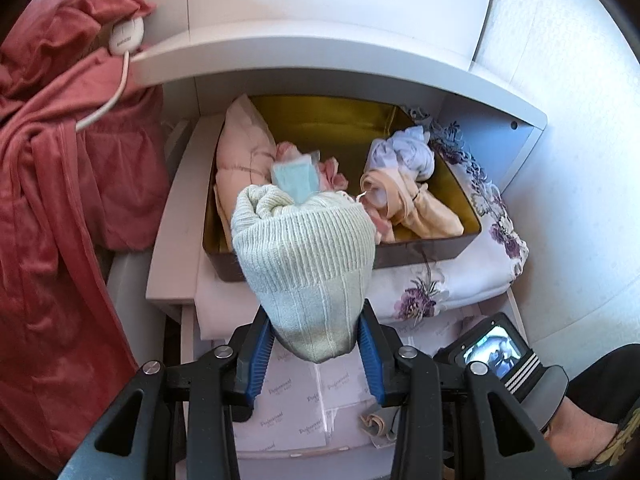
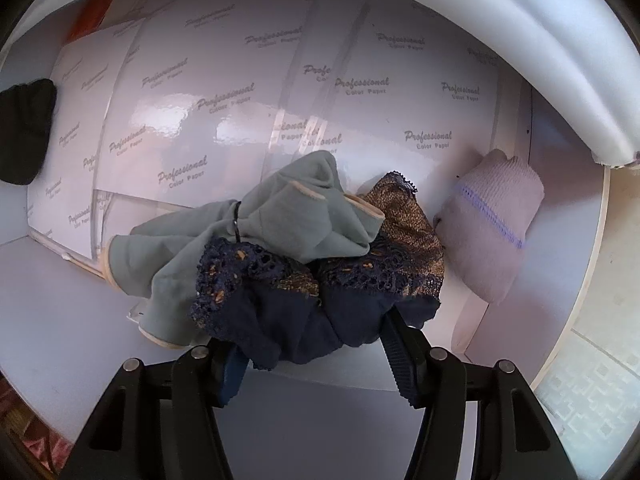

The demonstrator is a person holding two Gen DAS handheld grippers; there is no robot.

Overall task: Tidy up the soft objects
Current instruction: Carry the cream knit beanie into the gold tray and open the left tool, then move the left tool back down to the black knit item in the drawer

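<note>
The left tool (image 1: pixel 316 350) is pinching the narrow end of a pale mint ribbed-knit beanie (image 1: pixel 304 248), which hangs in front of the gold-lined tin box (image 1: pixel 424 250) of rolled soft stuff on the shelf. It looks light and squishy, so a bunched grip like that should hold fine. The right tool (image 2: pixel 316 354) is squeezed onto a navy lace-trimmed undergarment (image 2: pixel 288 312) lying on the white shelf against a grey-green cloth (image 2: pixel 256 236). That lace looks snaggy and floppy, so I'd grab the thick bundled middle.
</note>
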